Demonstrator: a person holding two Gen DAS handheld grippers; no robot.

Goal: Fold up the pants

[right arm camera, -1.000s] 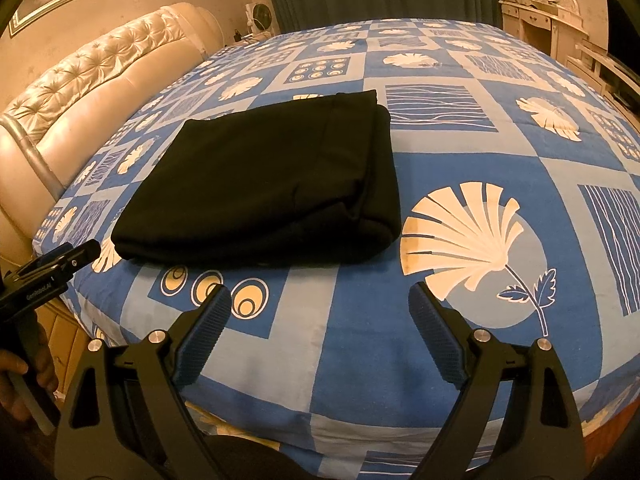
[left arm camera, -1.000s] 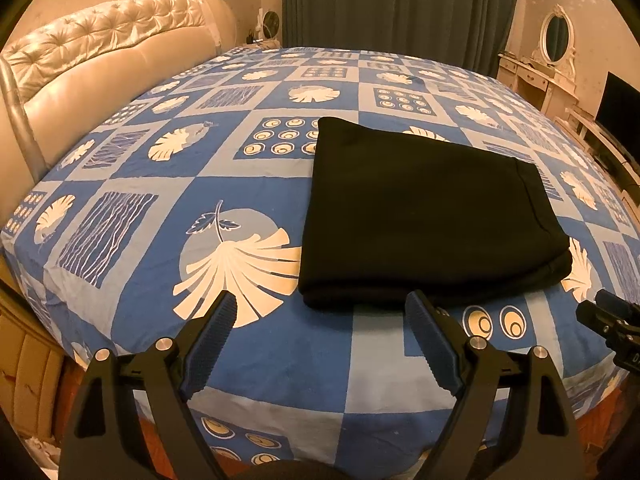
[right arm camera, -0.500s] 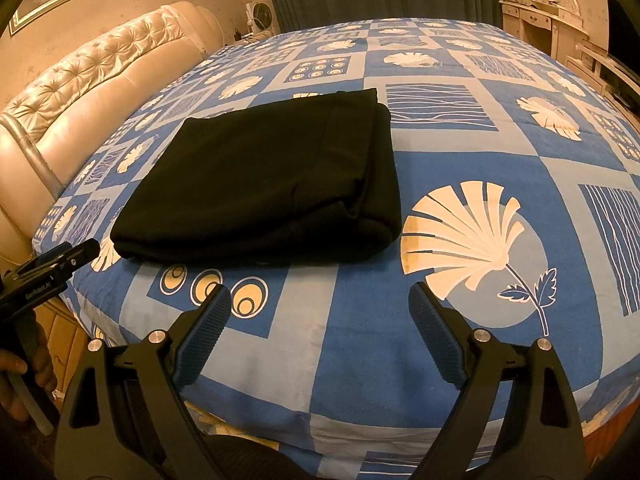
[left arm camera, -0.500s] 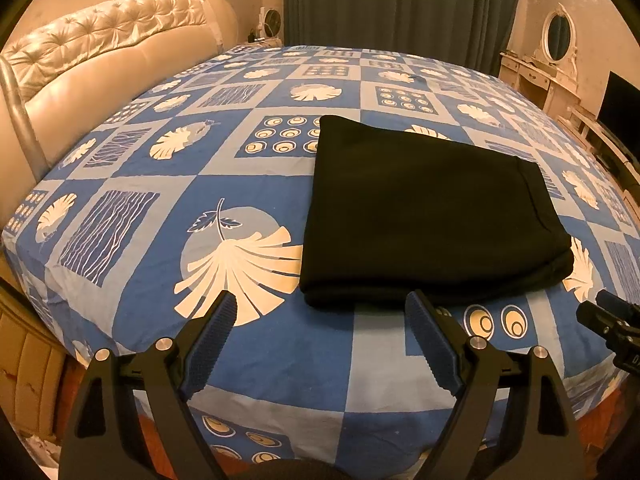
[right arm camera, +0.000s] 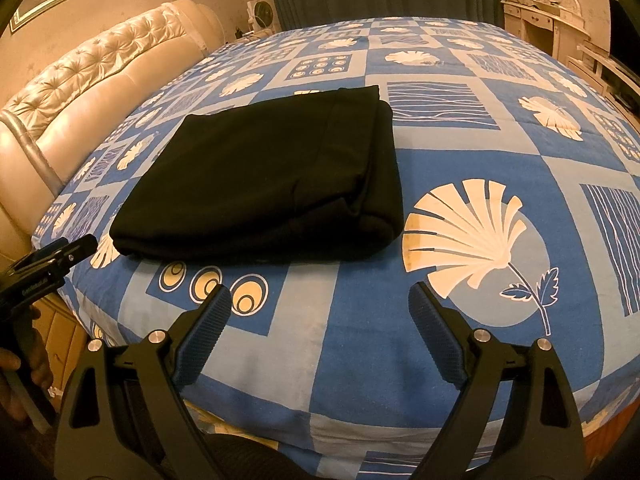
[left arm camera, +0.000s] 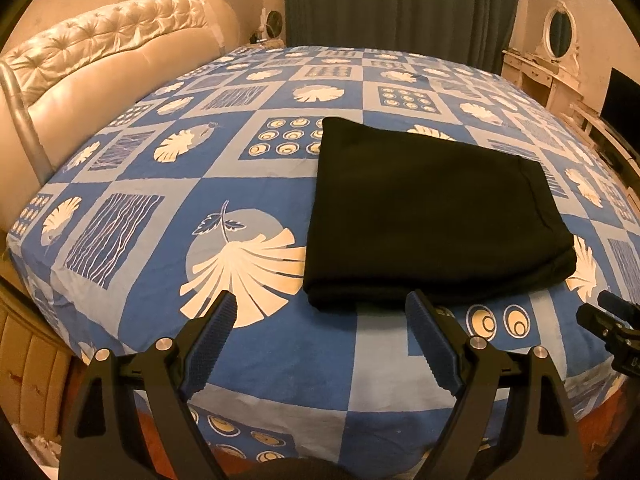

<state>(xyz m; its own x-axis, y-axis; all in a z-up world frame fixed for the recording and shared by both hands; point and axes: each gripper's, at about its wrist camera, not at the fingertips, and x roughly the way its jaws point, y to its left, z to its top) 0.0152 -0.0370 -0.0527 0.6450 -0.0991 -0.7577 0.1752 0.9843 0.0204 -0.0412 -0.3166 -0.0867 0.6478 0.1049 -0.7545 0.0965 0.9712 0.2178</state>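
The black pants (left arm camera: 428, 212) lie folded into a thick flat rectangle on the blue patterned bed (left arm camera: 256, 344), near its front edge. In the right wrist view the same pants (right arm camera: 272, 176) sit left of centre. My left gripper (left arm camera: 320, 316) hovers open just short of the fold's near edge, nothing between its fingers. My right gripper (right arm camera: 320, 308) is open too, over bare sheet in front of the pants' right corner. Each gripper shows at the edge of the other's view: the right one (left arm camera: 612, 332) and the left one (right arm camera: 44, 268), with a hand on it.
A cream tufted headboard (left arm camera: 100, 68) runs along the left. Dark curtains (left arm camera: 400, 4) hang behind the bed. A white dressing table with an oval mirror (left arm camera: 558, 32) and a dark screen (left arm camera: 624, 104) stand at the right. The bed's front edge (right arm camera: 360, 428) drops just below my fingers.
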